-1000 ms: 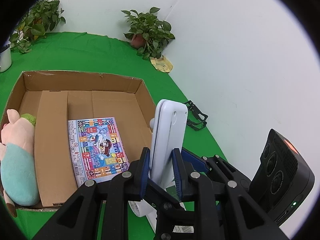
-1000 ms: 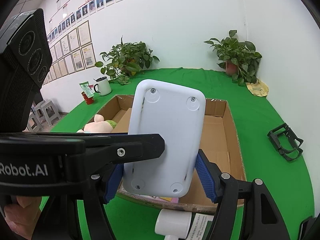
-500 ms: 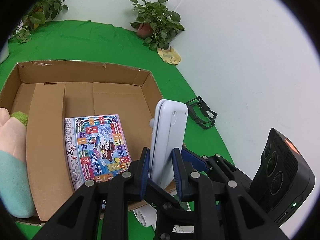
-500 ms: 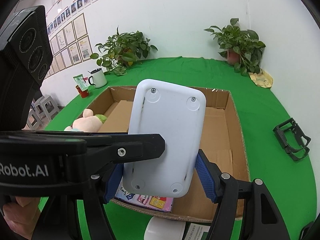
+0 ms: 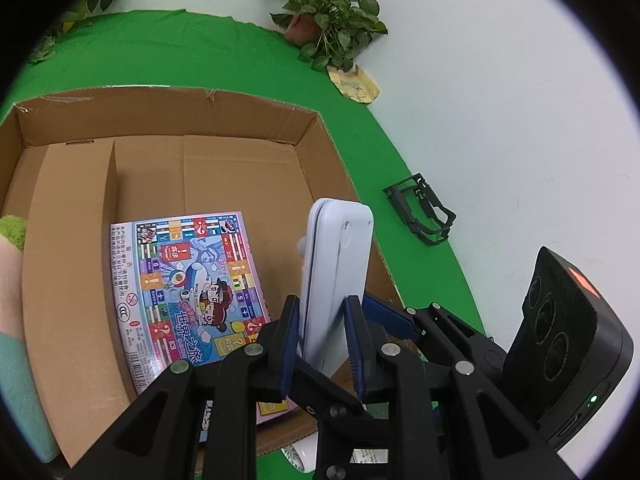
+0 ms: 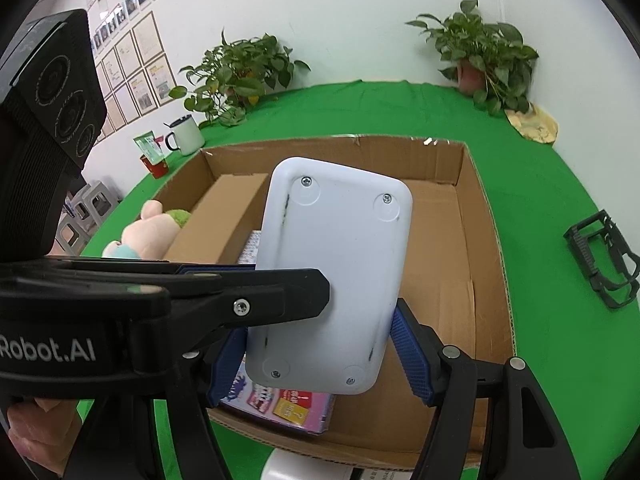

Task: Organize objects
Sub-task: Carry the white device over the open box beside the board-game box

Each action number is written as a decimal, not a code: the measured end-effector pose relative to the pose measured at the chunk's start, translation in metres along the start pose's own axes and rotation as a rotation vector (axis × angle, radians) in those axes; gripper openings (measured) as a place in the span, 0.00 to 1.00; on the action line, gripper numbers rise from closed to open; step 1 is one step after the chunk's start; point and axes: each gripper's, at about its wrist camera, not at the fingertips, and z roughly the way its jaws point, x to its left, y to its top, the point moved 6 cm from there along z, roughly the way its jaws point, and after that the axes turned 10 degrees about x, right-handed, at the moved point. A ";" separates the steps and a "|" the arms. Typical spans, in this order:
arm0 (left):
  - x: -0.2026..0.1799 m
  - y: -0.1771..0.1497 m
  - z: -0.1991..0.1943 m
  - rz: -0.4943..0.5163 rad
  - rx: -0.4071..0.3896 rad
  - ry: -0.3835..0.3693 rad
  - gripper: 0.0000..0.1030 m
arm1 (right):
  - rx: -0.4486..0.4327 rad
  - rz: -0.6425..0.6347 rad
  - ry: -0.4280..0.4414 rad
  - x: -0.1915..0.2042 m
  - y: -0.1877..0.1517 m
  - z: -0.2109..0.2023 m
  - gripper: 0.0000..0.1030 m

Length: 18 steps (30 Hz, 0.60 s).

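A flat white plastic device (image 6: 332,264) hangs upright over the near right part of an open cardboard box (image 6: 484,240), held by both grippers. My left gripper (image 5: 322,344) is shut on its thin sides, and the device (image 5: 336,272) rises edge-on between the blue pads. My right gripper (image 6: 320,356) is shut across its width, showing the screwed back face. The left gripper's black finger (image 6: 280,300) crosses in front of it. On the floor of the box (image 5: 240,112) lies a colourful board game box (image 5: 184,288). A pink plush pig (image 6: 148,232) lies at the box's left end.
A black wire cage (image 6: 600,264) lies on the green cloth right of the box. Potted plants (image 6: 480,48) stand along the back wall, with a white mug (image 6: 186,136) and a red cup at the back left. A white object (image 6: 288,464) sits below the box's near wall.
Both grippers have carried the white device forward and down over the box. The box and the board game now look closer and larger.
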 end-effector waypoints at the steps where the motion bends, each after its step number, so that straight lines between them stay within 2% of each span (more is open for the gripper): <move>1: 0.001 0.001 0.003 0.000 0.007 0.001 0.21 | 0.011 0.005 0.004 -0.003 0.000 0.004 0.64; 8: 0.003 0.006 0.033 -0.026 0.077 -0.019 0.20 | 0.078 0.034 0.029 -0.025 -0.005 0.023 0.64; 18: 0.010 -0.022 0.066 -0.109 0.152 -0.077 0.20 | 0.258 0.027 0.052 -0.040 -0.038 0.043 0.64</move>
